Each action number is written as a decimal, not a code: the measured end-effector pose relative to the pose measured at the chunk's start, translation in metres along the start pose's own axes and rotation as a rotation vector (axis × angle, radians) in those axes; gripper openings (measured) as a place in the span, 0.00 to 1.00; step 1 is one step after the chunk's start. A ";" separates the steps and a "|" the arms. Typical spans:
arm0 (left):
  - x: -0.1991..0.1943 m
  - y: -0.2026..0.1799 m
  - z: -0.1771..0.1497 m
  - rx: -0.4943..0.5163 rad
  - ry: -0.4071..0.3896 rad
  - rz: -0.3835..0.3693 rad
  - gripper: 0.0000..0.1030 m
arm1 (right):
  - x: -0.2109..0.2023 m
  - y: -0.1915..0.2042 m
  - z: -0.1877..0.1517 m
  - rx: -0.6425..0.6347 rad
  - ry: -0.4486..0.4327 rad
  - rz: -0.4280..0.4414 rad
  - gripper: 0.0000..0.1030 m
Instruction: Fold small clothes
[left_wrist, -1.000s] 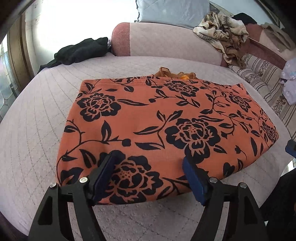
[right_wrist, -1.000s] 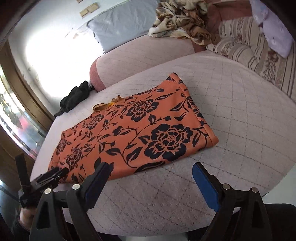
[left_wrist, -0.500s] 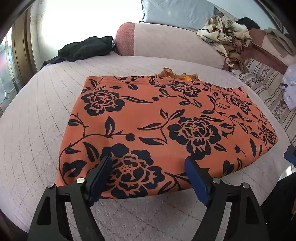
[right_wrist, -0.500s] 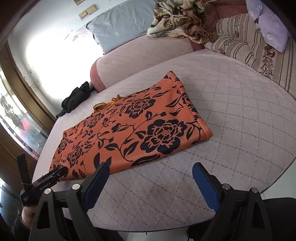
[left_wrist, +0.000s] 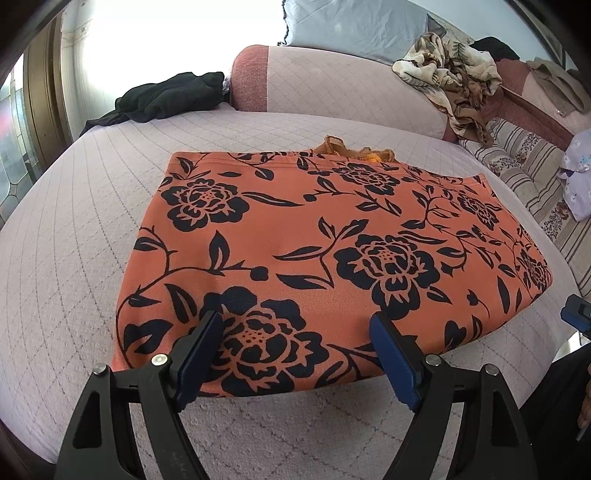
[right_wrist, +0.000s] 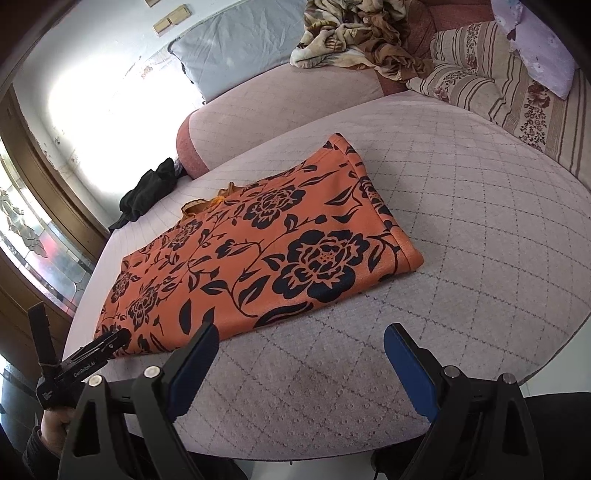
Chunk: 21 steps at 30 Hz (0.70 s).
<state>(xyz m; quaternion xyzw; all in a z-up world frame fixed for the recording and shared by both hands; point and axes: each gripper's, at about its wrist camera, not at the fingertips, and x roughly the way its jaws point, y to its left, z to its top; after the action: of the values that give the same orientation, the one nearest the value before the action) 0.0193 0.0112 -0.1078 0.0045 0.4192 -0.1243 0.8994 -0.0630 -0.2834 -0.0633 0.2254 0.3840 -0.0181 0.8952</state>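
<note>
Orange floral garment (left_wrist: 332, 251) lies flat, already folded at least once, on the quilted bed (left_wrist: 74, 229), its near edge close to the bed's near rim. A bit of orange lace trim pokes out at its far edge.

Left gripper (left_wrist: 295, 354) hovers over the near edge; fingers (left_wrist: 199, 350) spread wide, nothing clamped, cloth visible beneath the gap. Right gripper (right_wrist: 301, 369) sits over bare quilt just near of the garment's right portion; fingers wide apart, empty.

Risks, as judged:
- Fabric is layered. A shallow pinch at the near edge could lift only the top layer and undo the fold.
- Grippers sit unevenly along the edge; lifting so would skew the next fold.
- Garment is near the bed rim; a pull toward the person may drag it off.

Surroundings: black garment (left_wrist: 166, 98) far left, brown patterned blanket (left_wrist: 450, 77) and grey pillow (right_wrist: 229, 59) far, striped cushion (right_wrist: 491, 88) right. All well apart; nothing blocks the fold.
</note>
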 end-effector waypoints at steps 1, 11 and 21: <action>0.000 0.000 0.000 0.001 0.000 0.000 0.80 | 0.000 0.000 0.000 -0.001 0.002 -0.001 0.90; 0.000 -0.001 0.000 0.001 -0.002 0.002 0.80 | 0.003 0.001 -0.001 -0.002 0.010 -0.001 0.90; 0.000 -0.001 0.000 0.005 -0.003 0.007 0.81 | 0.003 0.001 -0.001 0.005 0.008 0.002 0.90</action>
<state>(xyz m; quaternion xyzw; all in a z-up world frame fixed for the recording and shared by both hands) 0.0190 0.0099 -0.1076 0.0079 0.4176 -0.1221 0.9004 -0.0620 -0.2819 -0.0657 0.2284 0.3872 -0.0171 0.8931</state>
